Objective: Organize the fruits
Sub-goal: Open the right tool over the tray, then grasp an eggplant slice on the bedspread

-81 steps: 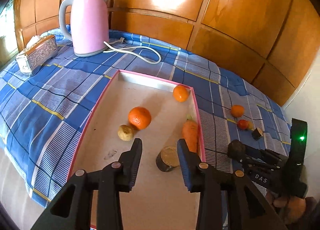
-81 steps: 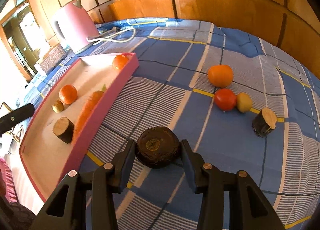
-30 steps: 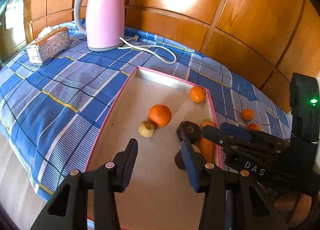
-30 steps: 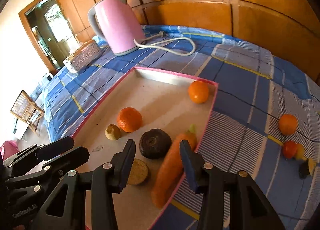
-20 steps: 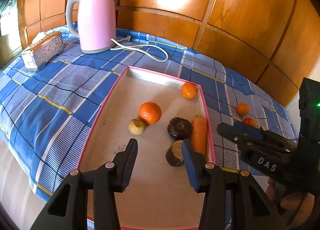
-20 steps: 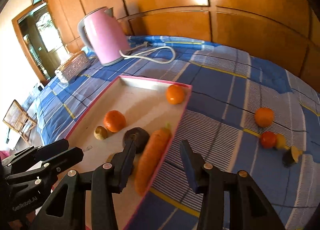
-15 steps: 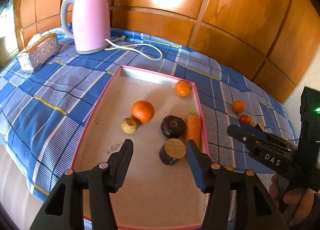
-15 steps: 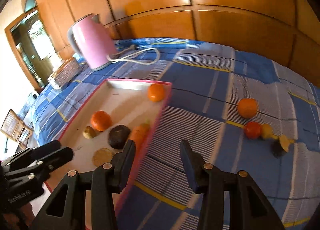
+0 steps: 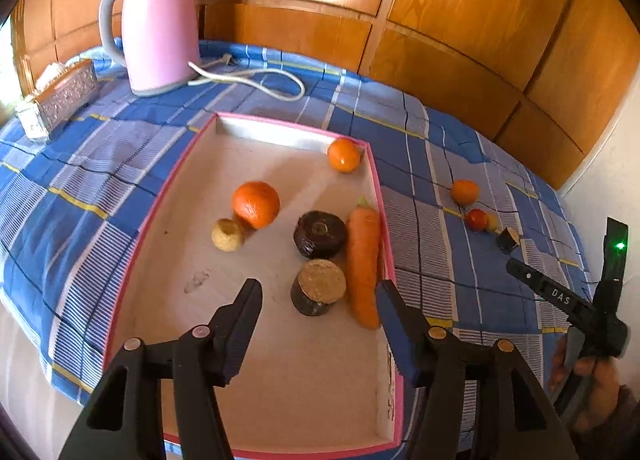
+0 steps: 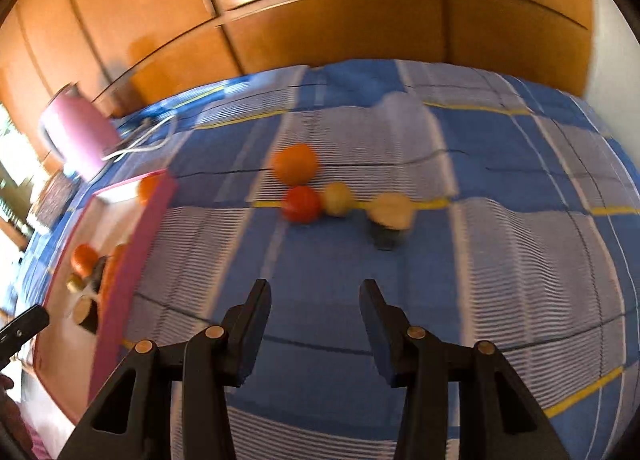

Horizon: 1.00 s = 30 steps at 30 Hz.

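Right gripper (image 10: 314, 296) lines up on loose fruit
Jaws wide and empty, it faces the tomato (image 10: 301, 203) outside the tray (image 9: 385, 236); left gripper (image 9: 318, 298) waits open above it.

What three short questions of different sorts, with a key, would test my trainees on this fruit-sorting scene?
1. True or false: the right claw holds a fruit.
2. How many items lie inside the pink tray?
3. Which lies against the tray's right wall: A) the carrot, B) the large orange, C) the pink kettle?

Key:
1. False; it is open and empty, facing the orange, red tomato, small yellow fruit and dark log piece on the cloth.
2. Six.
3. A.
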Each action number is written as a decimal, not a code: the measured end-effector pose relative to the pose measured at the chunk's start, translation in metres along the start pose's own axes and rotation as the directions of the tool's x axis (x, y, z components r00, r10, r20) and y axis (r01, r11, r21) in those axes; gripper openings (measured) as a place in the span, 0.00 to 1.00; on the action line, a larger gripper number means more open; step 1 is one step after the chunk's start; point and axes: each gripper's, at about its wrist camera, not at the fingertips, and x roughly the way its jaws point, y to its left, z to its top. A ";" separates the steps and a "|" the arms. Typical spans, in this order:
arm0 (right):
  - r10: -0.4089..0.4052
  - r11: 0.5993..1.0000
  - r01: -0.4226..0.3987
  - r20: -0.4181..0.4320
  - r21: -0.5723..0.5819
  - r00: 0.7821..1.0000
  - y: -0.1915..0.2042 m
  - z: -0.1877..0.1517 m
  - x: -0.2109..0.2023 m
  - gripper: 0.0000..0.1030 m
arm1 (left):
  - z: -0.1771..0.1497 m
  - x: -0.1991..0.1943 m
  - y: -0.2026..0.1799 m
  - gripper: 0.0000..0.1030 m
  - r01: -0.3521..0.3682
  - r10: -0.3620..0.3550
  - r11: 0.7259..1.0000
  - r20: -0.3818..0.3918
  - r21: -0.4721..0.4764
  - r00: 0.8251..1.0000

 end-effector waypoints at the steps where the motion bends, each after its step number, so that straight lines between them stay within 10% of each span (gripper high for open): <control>1: -0.005 1.000 0.005 0.002 0.008 1.000 -0.004 0.000 -0.001 0.45 | -0.001 0.001 -0.001 0.58 0.005 -0.005 1.000 -0.006 0.002 1.000; 25: -0.111 0.992 0.111 0.013 -0.056 0.994 -0.019 0.036 0.037 0.45 | 0.002 0.012 -0.054 0.61 0.148 -0.143 0.977 -0.042 0.155 0.989; 30: -0.153 0.985 0.157 0.045 -0.079 0.987 -0.021 0.032 0.039 0.32 | 0.008 0.019 -0.070 0.61 0.184 -0.176 0.964 -0.057 0.191 0.983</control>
